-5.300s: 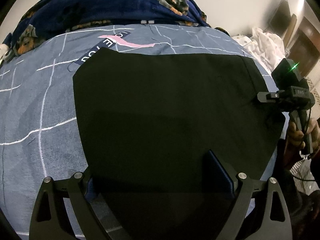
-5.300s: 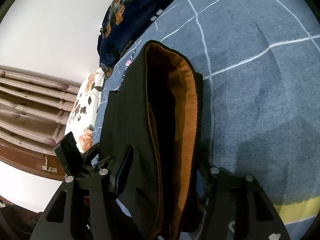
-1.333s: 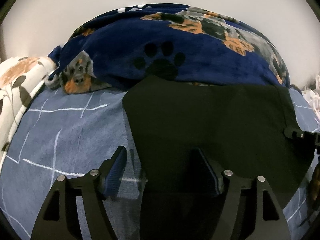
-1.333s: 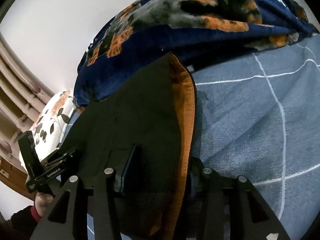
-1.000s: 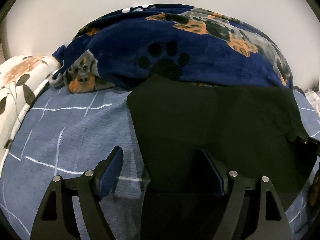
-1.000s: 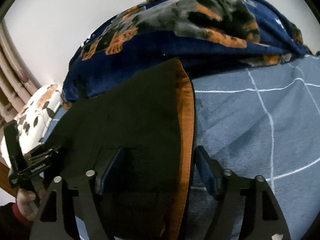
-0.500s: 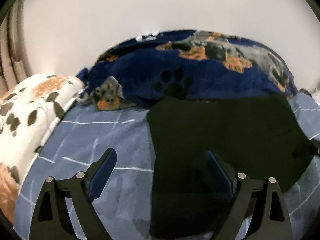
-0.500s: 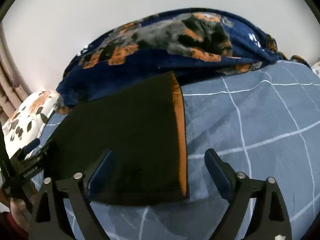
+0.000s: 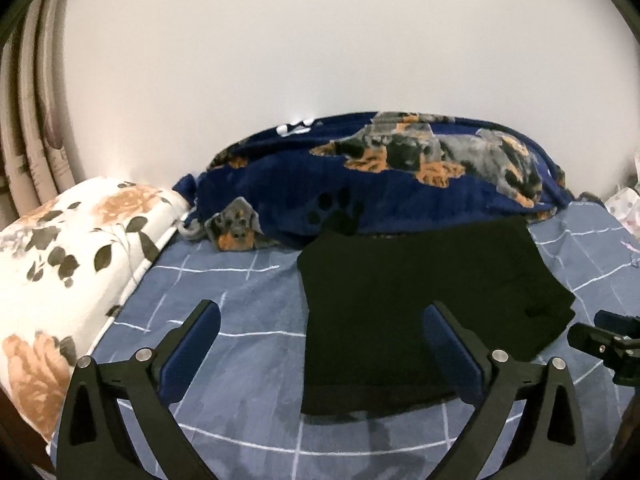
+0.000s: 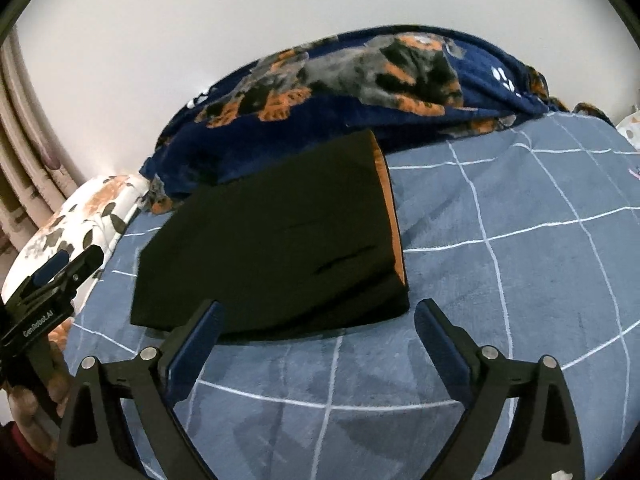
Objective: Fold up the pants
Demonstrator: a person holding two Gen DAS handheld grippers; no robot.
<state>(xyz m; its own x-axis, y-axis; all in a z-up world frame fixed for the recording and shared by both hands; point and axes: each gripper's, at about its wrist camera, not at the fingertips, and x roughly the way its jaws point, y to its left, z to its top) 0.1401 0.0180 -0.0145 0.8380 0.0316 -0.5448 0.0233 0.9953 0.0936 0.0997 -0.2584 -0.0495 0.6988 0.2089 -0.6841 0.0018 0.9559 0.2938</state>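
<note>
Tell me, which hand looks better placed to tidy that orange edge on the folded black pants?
Probably the right. The right tongs hang open just short of the pants, close to the orange edge. The left tongs, also open, sit at the opposite side.

One folded black pants (image 9: 420,300); one navy dog-print fleece blanket (image 9: 400,184); one white floral pillow (image 9: 72,248); two black tongs (image 9: 320,344) (image 10: 316,340).

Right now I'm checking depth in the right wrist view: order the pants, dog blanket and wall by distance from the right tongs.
1. Pants, just ahead, slightly left.
2. Dog blanket, behind the pants.
3. Wall, farthest back.
</note>
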